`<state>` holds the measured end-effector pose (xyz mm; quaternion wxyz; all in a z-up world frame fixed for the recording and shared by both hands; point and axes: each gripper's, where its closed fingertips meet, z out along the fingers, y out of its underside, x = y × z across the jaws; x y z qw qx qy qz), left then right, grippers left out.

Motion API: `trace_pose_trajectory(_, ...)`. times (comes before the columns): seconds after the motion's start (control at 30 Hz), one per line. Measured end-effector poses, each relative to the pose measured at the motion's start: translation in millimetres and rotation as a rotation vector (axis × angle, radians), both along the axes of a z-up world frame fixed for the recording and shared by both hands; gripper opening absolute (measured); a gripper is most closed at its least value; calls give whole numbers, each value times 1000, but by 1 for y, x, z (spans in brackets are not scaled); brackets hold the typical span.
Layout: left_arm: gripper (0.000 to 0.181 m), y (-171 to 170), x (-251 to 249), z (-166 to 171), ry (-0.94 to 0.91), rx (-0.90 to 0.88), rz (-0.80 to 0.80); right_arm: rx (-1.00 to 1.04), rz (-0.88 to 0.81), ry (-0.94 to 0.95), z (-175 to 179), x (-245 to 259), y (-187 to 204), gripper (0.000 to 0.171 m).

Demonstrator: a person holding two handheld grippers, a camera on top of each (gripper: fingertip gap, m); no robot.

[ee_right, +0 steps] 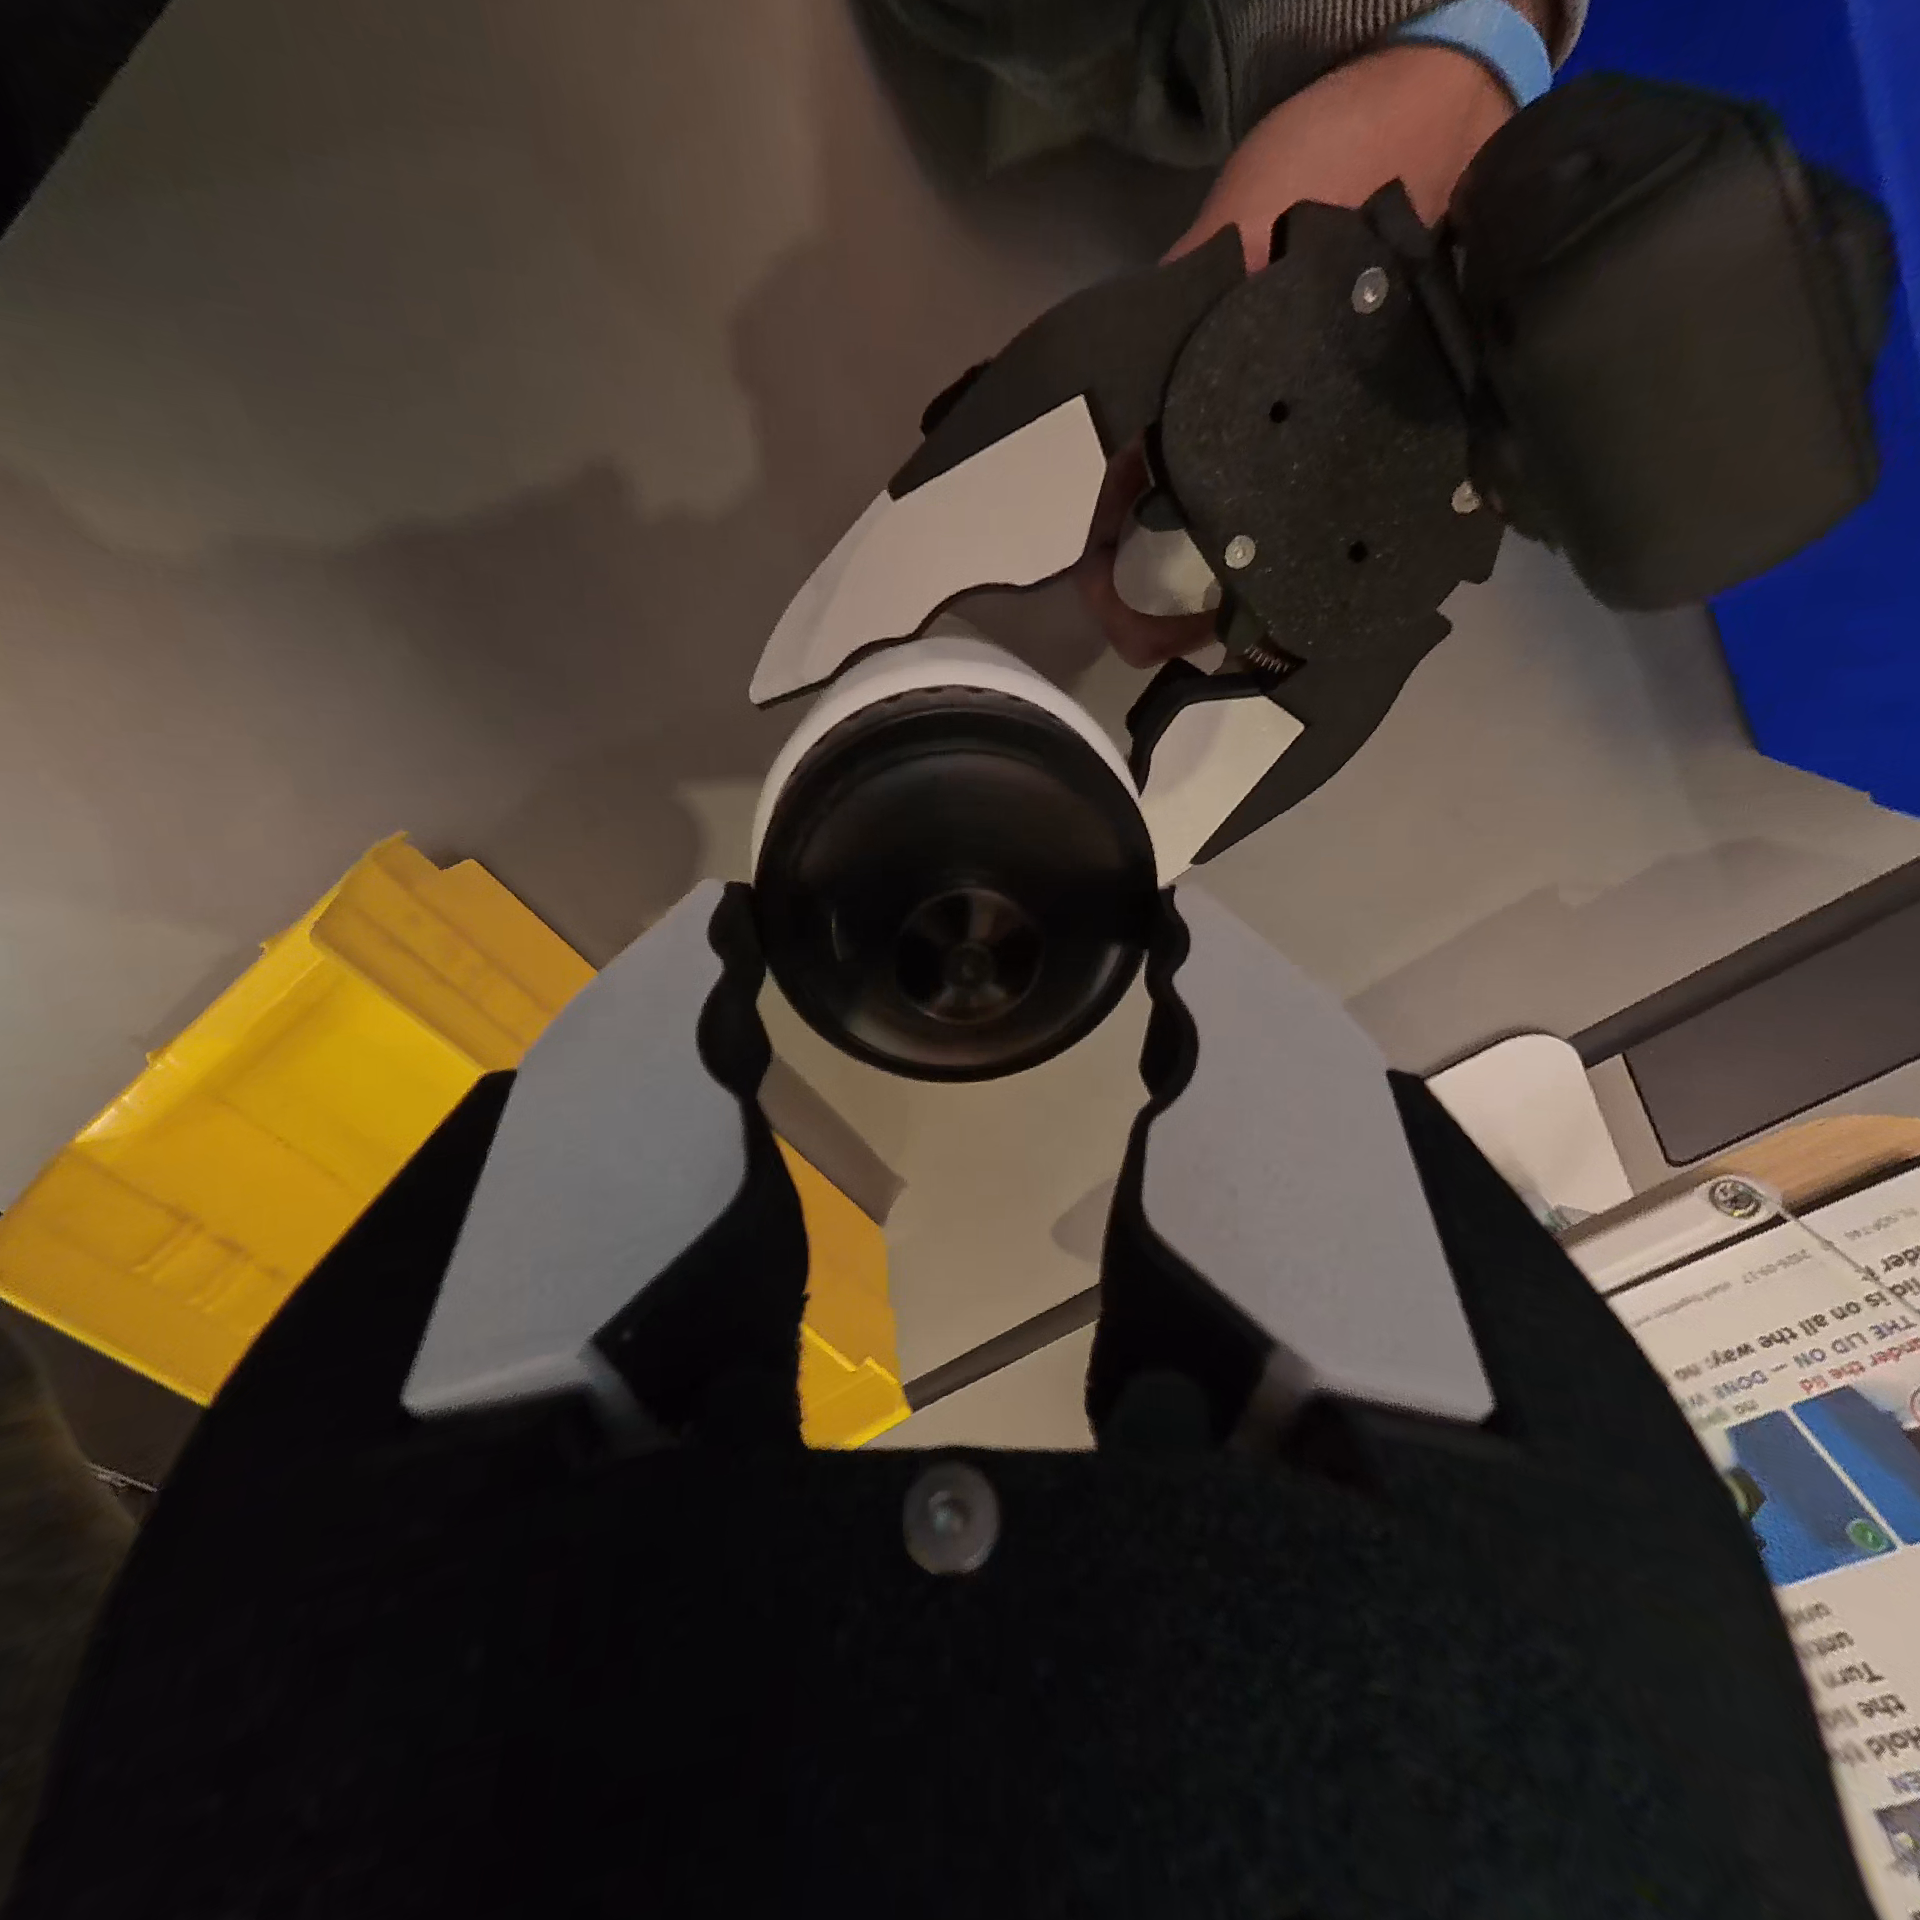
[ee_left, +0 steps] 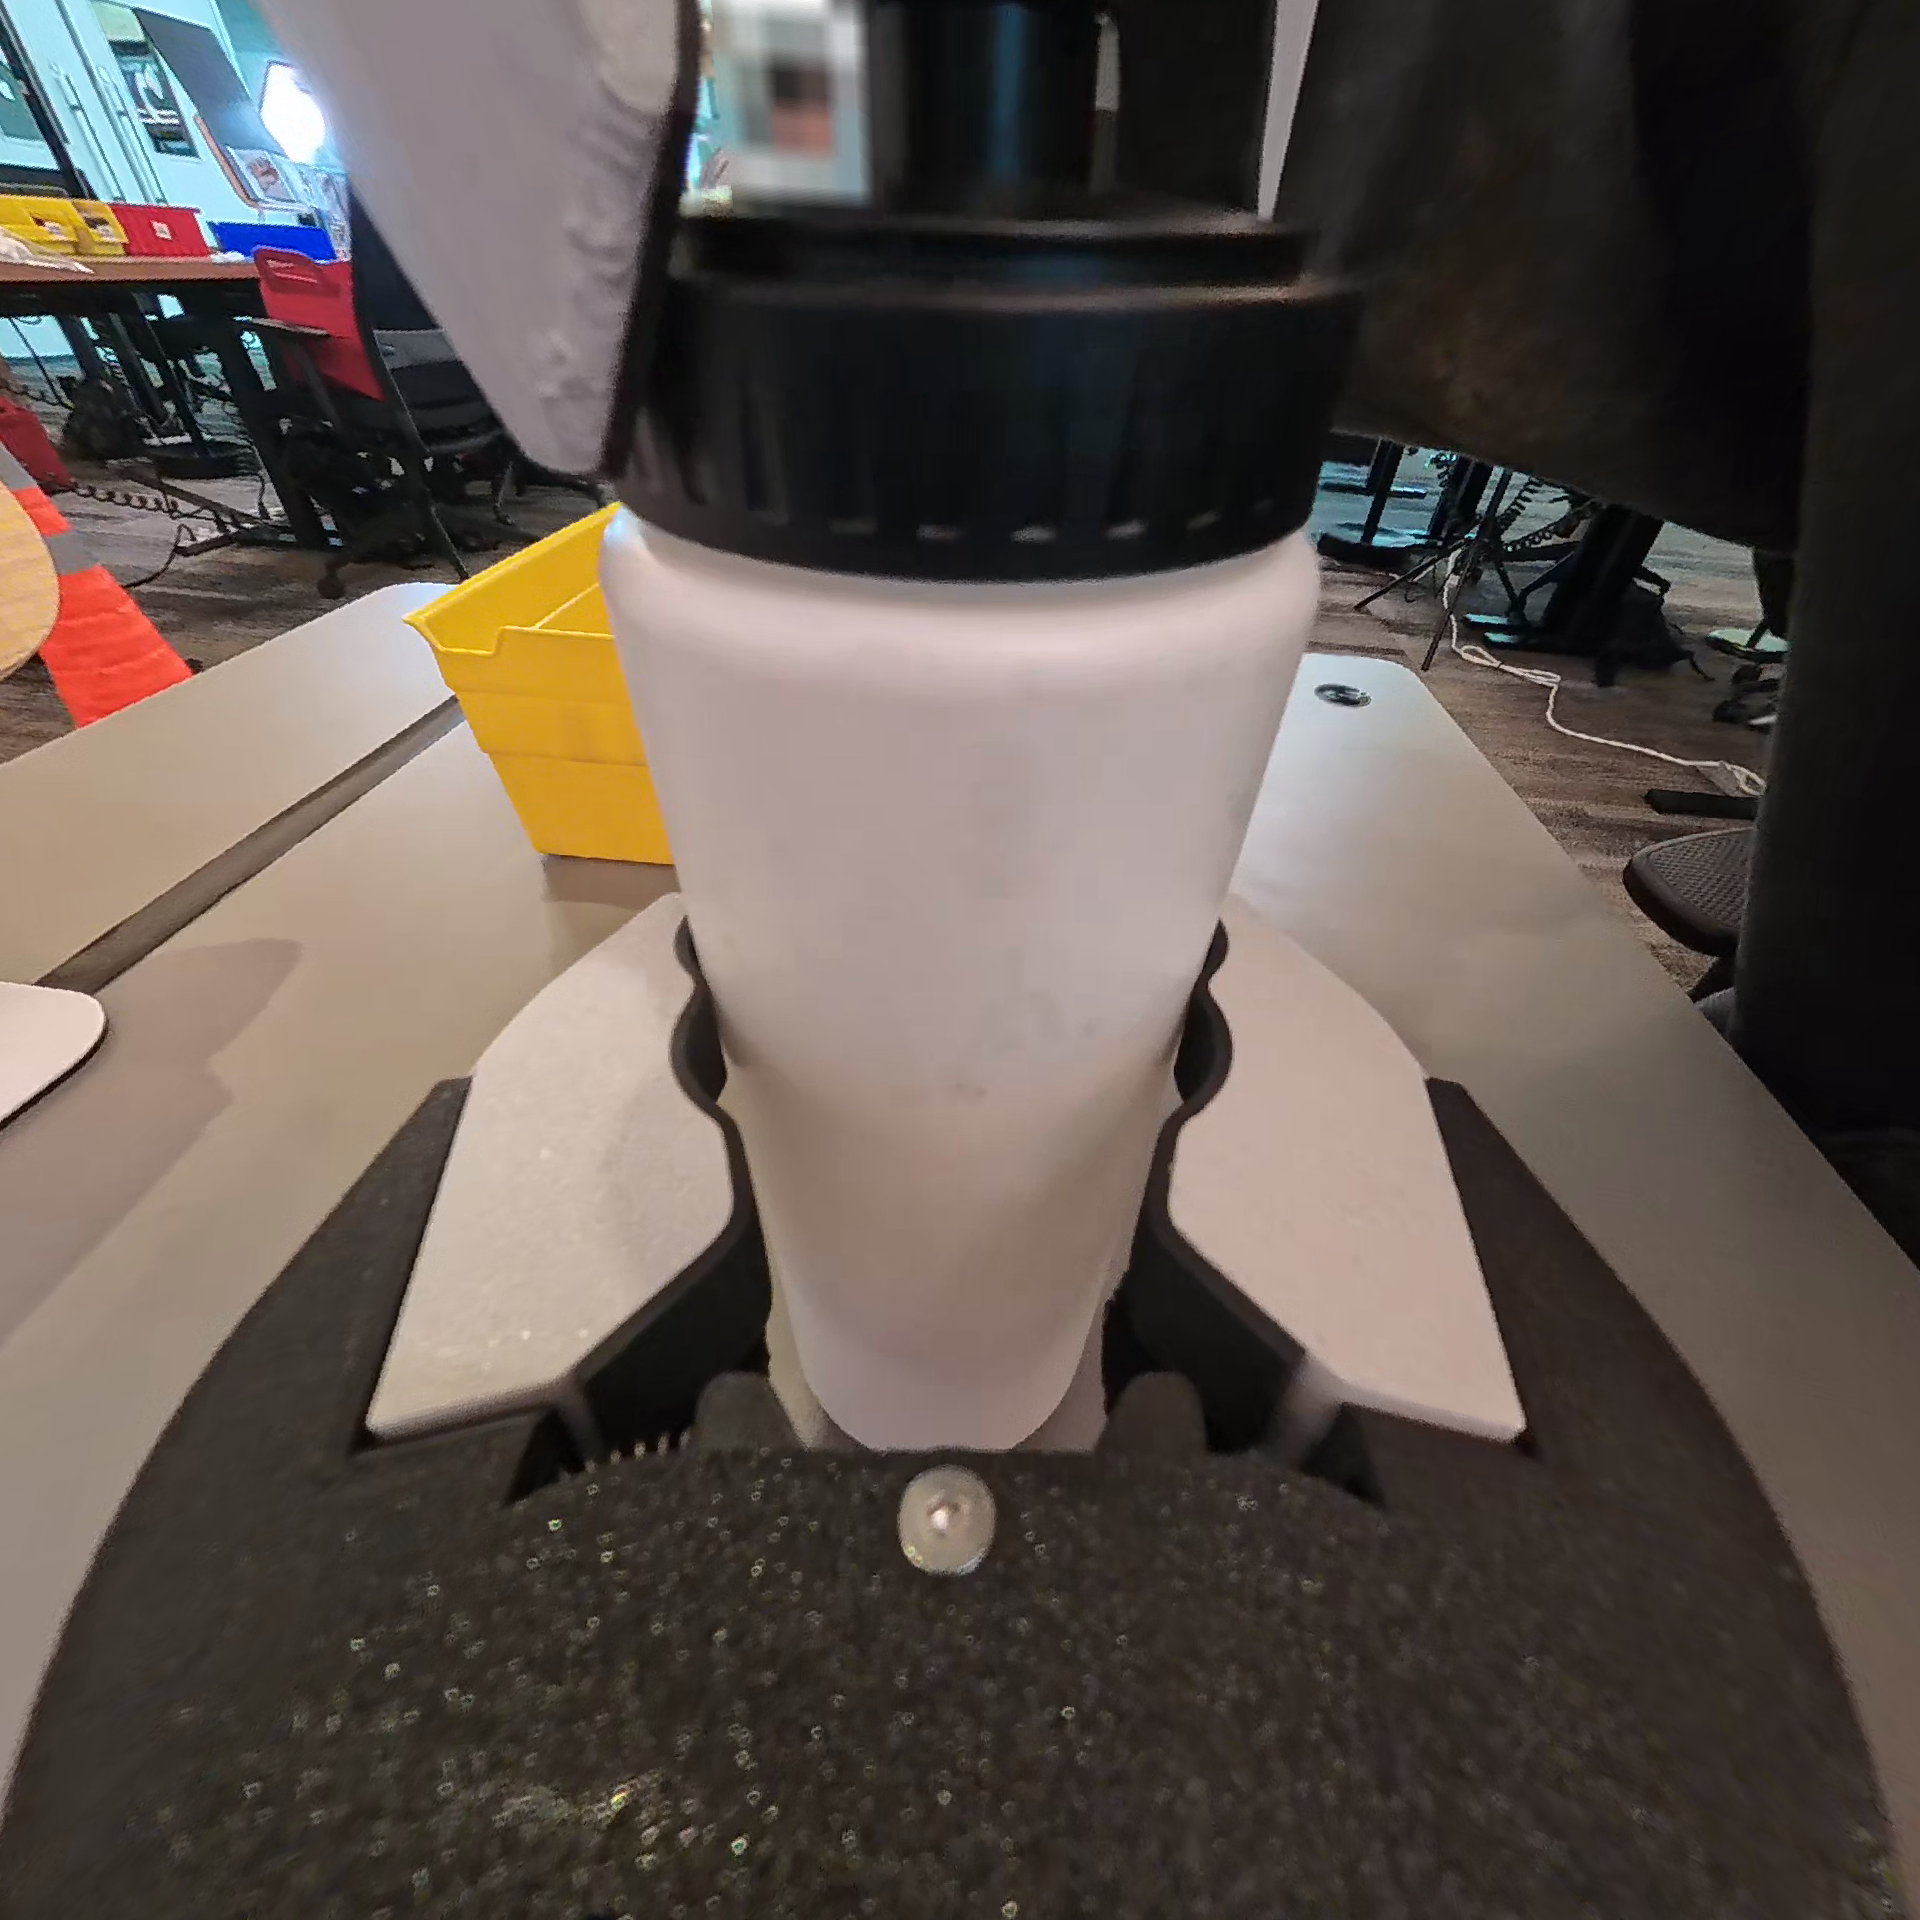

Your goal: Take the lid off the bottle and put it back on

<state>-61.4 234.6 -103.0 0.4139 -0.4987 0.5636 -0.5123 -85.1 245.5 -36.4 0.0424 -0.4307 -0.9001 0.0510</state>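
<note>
Right wrist view: right gripper pinches the lid, left gripper clamps the bottle — twist level, keep the bottle steady.

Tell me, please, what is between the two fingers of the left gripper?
The white bottle stands between them, its sides pressed by the fingers of the left gripper. The black lid sits on top. The left wrist view shows this plainly.

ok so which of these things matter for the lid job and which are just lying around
For the job:
- white bottle
- black lid
- left gripper, shut on the bottle
- right gripper, closed on the lid

Lying about:
- yellow bin
- instruction sheet
- orange cone
</note>
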Motion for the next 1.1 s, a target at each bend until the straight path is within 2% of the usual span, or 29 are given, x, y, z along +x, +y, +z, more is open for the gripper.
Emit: trace_pose_trajectory(1.1,86,-1,5,-1,-28,-3,29,-39,-629,38,-2,11,-6,71)
